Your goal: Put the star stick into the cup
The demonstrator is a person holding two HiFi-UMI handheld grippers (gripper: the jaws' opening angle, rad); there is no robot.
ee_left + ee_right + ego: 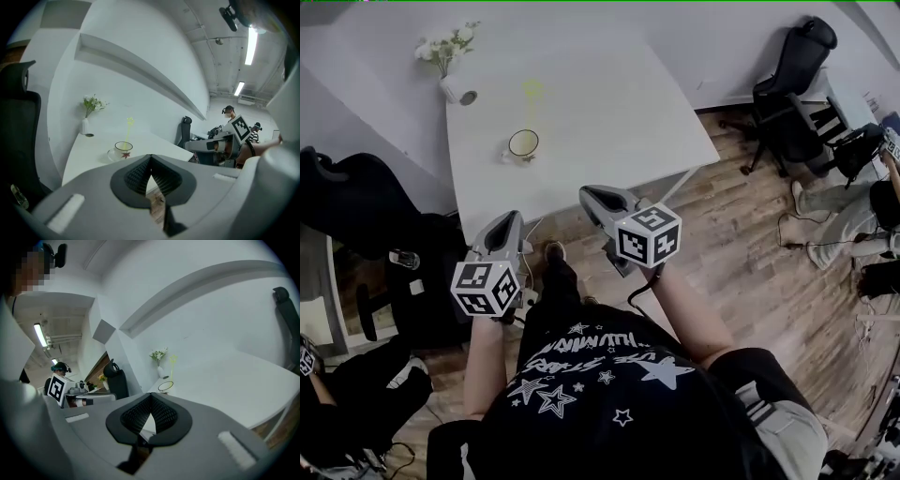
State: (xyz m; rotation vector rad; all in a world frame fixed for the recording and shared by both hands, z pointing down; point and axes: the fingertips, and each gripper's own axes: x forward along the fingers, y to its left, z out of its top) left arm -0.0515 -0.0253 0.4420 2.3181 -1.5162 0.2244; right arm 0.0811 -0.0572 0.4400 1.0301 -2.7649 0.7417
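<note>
A white cup (523,143) with a dark rim stands on the white table (609,112). The yellow-green star stick (532,91) stands in it, leaning against the rim, star end up. The left gripper view shows the stick (130,123) rising out of the cup (123,149); the right gripper view shows the same stick (173,360) and cup (165,386). Both grippers are held off the table's near edge, over the floor. My left gripper (510,219) is shut and empty, as is my right gripper (590,195). Their pads meet with nothing between them (150,158) (151,397).
A white vase of flowers (450,82) and a small dark round thing (469,97) stand at the table's far left corner. A black chair (356,202) is at the left, another chair (787,84) at the far right, where a person (853,211) sits. Wooden floor (750,281) lies below.
</note>
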